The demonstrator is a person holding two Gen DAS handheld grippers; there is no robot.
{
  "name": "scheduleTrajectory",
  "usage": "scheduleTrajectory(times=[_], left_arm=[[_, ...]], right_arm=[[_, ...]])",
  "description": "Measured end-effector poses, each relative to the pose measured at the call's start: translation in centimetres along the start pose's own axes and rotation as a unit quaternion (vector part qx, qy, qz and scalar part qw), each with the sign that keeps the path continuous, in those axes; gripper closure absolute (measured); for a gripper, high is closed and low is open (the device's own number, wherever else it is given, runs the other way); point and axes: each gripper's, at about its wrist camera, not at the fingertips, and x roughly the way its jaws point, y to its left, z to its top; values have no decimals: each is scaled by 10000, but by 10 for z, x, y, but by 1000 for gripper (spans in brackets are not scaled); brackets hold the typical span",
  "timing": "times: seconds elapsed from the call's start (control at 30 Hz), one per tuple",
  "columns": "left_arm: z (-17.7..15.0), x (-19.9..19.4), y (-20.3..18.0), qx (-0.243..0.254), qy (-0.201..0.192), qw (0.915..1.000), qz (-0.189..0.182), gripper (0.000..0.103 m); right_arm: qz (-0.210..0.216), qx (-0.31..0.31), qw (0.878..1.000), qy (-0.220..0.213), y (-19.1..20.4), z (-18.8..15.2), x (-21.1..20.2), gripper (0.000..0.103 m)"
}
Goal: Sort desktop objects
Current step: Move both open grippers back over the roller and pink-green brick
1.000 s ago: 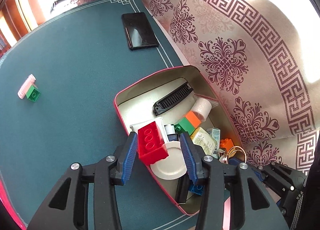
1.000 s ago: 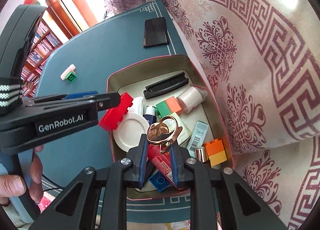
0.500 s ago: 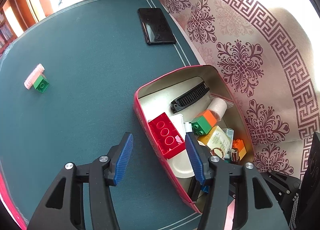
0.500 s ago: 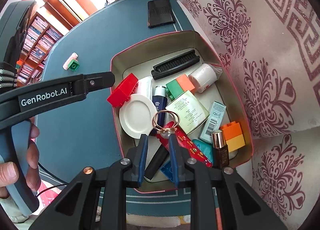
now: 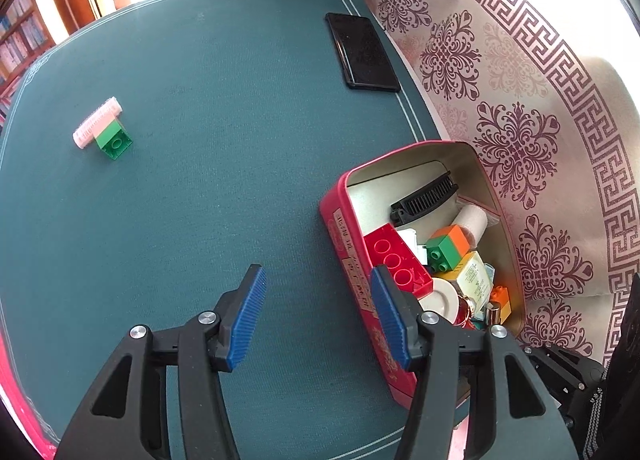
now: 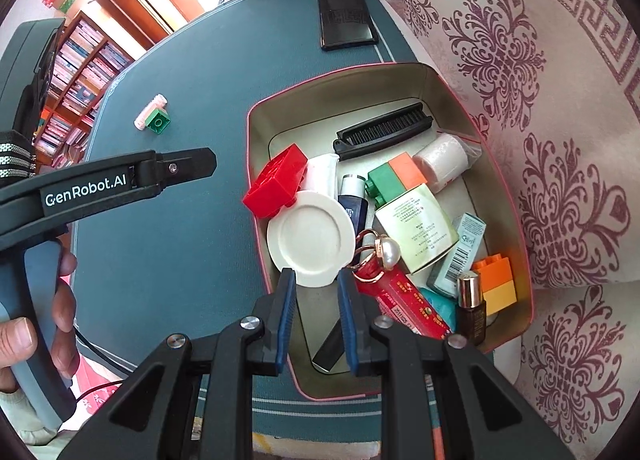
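The red tin (image 5: pixel 347 244) stands at the table's right side, full of small items. In it a red brick (image 5: pixel 396 264) leans against the near-left wall beside a white plate (image 6: pixel 310 238). My left gripper (image 5: pixel 318 316) hangs open over the green table top, just left of the tin, with nothing between its fingers. My right gripper (image 6: pixel 316 300) hovers shut over the tin's near end, and only the plate and tin floor show in its narrow gap. A gold ring with a pearl (image 6: pixel 380 250) lies on a red tube (image 6: pixel 404 300), just right of the right fingertip.
A green brick (image 5: pixel 114 142) and a pink roller (image 5: pixel 96 122) lie together on the far left of the table. A black phone (image 5: pixel 366 54) lies at the back right. A patterned cloth (image 5: pixel 520 140) drops away right of the tin. A hand (image 6: pixel 40 320) grips the left tool.
The left gripper opened, let the red brick drop into the tin and slid left off it. The right gripper sank lower; the ring left its fingertips and now rests on the red tube.
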Motion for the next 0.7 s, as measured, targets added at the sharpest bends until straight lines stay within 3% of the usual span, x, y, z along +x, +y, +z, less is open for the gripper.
scheduleTrajectory(times=[0.17, 0.33, 0.6, 0.7], left_arm=[[-2, -1, 17, -142, 1, 9999, 67, 45], [-3, -2, 46, -410, 6, 9990, 178, 45], [0, -9, 108, -932, -68, 9950, 365, 45], [0, -10, 130, -1105, -72, 9929, 435, 45]], right_arm=[[-59, 87, 9999, -99, 4, 5, -1, 78], [-60, 179, 9996, -201, 13, 12, 1, 61], [-34, -28, 9996, -261, 43, 26, 10, 60], [8, -93, 9997, -226, 56, 31, 17, 55]])
